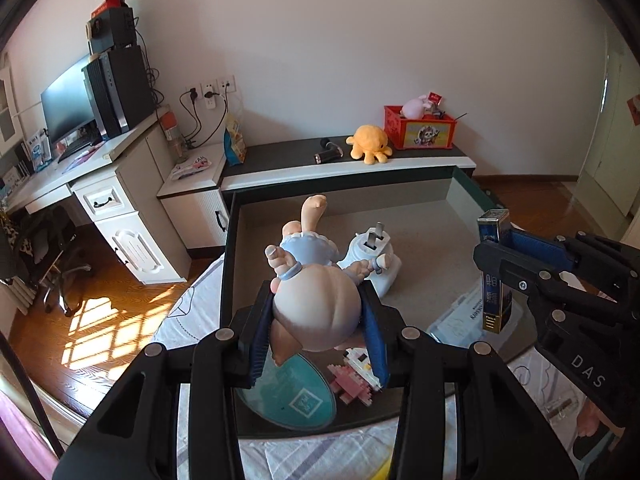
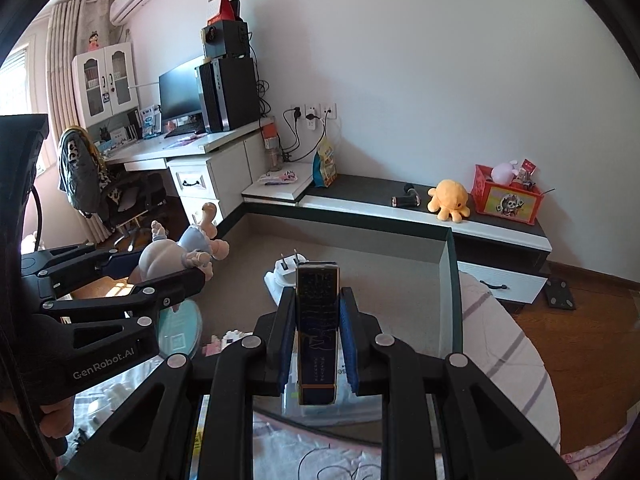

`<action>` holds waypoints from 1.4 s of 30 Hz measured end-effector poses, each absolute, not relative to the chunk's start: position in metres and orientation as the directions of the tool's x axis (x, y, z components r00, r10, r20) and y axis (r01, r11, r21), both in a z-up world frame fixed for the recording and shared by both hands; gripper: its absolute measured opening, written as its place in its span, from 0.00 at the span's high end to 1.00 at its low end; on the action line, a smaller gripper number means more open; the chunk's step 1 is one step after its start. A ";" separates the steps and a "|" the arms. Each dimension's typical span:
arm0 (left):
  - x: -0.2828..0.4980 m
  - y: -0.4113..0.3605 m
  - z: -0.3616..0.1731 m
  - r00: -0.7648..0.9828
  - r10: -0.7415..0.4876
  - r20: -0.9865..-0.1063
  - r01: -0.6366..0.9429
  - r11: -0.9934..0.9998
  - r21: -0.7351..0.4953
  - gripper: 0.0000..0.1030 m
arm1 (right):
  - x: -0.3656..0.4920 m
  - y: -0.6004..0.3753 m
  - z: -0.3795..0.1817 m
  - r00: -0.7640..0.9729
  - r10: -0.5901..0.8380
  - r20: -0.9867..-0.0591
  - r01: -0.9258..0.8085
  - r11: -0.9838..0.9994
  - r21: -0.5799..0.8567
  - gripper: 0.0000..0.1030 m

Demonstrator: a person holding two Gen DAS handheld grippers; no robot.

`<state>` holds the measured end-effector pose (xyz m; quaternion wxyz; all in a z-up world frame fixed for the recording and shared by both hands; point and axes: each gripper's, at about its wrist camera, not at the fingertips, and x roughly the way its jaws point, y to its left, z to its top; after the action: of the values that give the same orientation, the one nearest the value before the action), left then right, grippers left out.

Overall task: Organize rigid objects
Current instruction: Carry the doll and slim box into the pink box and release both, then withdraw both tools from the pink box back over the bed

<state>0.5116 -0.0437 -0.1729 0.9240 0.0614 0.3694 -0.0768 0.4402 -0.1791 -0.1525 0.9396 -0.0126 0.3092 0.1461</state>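
Observation:
My left gripper point(image 1: 316, 320) is shut on a doll figurine point(image 1: 312, 300) in a pale blue dress, held head-first over the dark storage box point(image 1: 230, 264); the gripper point(image 2: 158, 272) and the doll point(image 2: 180, 252) also show at the left of the right wrist view. My right gripper point(image 2: 316, 340) is shut on a dark blue and gold rectangular box point(image 2: 316, 332), held upright above the storage box point(image 2: 450, 280). The blue and gold box point(image 1: 494, 276) and right gripper point(image 1: 516, 256) show at the right of the left wrist view.
In the storage box lie a white plug adapter point(image 1: 374, 258), a teal round lid point(image 1: 296, 396), a pink and white brick toy point(image 1: 356, 376) and a flat clear package point(image 1: 464, 320). Behind stands a low cabinet with an orange octopus plush point(image 1: 370, 144) and a red crate point(image 1: 420, 132).

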 end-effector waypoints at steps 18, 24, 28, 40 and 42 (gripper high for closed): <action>0.466 -0.040 -0.135 0.867 -0.036 -0.497 0.113 0.985 0.127 0.11 | 0.427 -0.184 -0.137 0.827 0.219 -0.517 -0.204 0.975 0.086 0.38; 0.392 -0.016 -0.094 0.917 -0.027 -0.397 0.067 0.994 0.087 0.00 | 0.359 -0.191 -0.098 0.877 0.188 -0.442 -0.164 0.982 0.094 0.18; 0.331 -0.006 -0.075 0.941 -0.032 -0.338 0.061 0.995 0.078 0.00 | 0.299 -0.189 -0.076 0.911 0.181 -0.370 -0.163 0.983 0.081 0.00; 0.170 0.019 -0.065 0.966 -0.048 -0.255 0.055 0.998 0.018 0.00 | 0.136 -0.162 -0.057 0.953 0.123 -0.277 -0.121 0.992 0.025 0.00; 0.149 0.022 -0.065 0.971 -0.036 -0.238 0.044 0.999 0.027 0.00 | 0.115 -0.159 -0.056 0.959 0.115 -0.260 -0.113 0.993 0.022 0.00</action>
<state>0.1493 0.0215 -0.0649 0.9925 0.0162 0.1195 -0.0200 0.1150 -0.1586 -0.0558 0.9896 0.0035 0.1316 0.0575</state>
